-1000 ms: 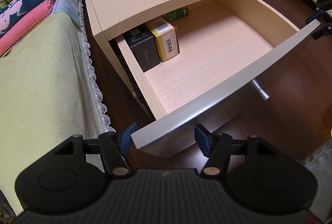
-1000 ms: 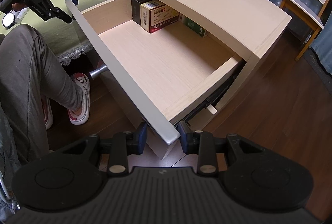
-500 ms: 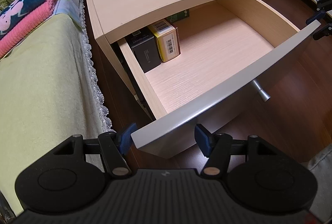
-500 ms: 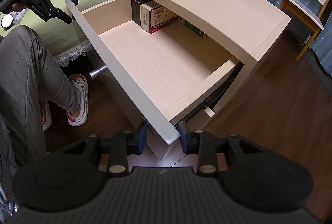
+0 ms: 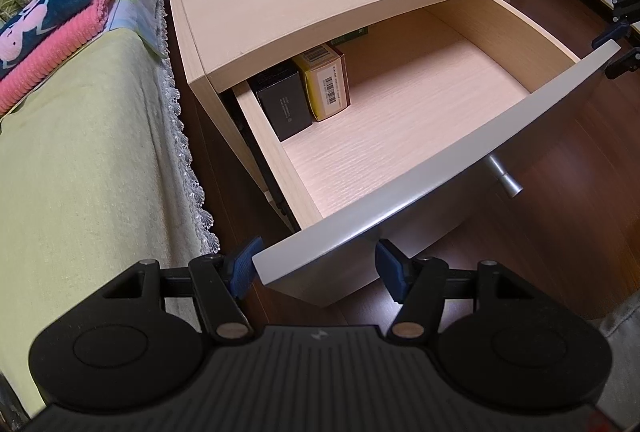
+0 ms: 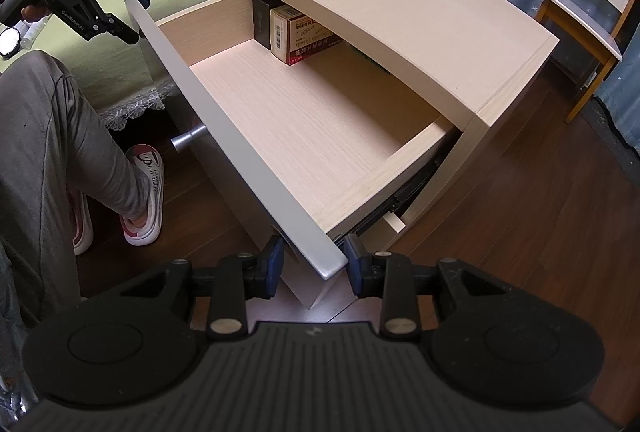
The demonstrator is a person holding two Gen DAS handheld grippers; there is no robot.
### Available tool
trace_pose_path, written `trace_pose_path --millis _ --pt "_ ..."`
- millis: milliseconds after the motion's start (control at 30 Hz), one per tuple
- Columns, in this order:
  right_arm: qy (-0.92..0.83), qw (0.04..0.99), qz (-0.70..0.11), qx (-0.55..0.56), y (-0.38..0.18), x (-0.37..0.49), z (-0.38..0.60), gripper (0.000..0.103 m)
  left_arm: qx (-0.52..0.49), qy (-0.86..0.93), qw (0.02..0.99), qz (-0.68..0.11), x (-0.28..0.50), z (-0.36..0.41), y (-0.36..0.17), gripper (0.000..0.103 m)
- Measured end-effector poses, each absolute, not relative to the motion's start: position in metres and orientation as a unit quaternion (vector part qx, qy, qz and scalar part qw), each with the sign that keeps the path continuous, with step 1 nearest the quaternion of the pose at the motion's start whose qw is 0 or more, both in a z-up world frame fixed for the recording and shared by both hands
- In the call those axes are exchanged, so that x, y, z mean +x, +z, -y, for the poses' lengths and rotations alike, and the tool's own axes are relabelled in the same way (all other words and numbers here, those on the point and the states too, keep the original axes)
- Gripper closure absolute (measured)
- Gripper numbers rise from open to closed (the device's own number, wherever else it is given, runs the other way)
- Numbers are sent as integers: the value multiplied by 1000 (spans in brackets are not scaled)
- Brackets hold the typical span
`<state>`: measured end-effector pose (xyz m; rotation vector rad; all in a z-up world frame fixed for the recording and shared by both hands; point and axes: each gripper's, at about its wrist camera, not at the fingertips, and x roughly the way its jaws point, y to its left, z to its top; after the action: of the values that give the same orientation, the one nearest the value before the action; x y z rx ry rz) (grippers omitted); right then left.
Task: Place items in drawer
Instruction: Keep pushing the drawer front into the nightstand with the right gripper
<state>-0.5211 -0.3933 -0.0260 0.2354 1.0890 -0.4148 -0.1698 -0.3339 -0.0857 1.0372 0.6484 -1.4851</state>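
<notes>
We've got the drawer (image 5: pixel 404 136) wide open, boxes (image 5: pixel 304 92) tucked at its far end. Left gripper (image 5: pixel 316 268) and right gripper (image 6: pixel 314 264) each straddle a front corner, spread, gripping nothing. Next, we reckon, push it shut evenly.

Two boxes (image 5: pixel 304 92) stand side by side at the drawer's (image 5: pixel 400 136) back

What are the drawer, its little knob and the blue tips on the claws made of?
The drawer looks like pale wood-grain laminate over board, matte, with a printed-looking grain; its front panel seems smoothly painted or coated, slightly glossy. The knob appears to be brushed metal, silvery with a soft shine. The blue fingertips on the left claw look like rubber or soft plastic, though that is uncertain.
</notes>
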Motion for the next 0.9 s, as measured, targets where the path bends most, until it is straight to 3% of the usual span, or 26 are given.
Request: trace_pose_path --millis 900 --pt "-204 827 -513 107 -28 -514 402 74 440 -633 576 -273 -168 340 -84 39"
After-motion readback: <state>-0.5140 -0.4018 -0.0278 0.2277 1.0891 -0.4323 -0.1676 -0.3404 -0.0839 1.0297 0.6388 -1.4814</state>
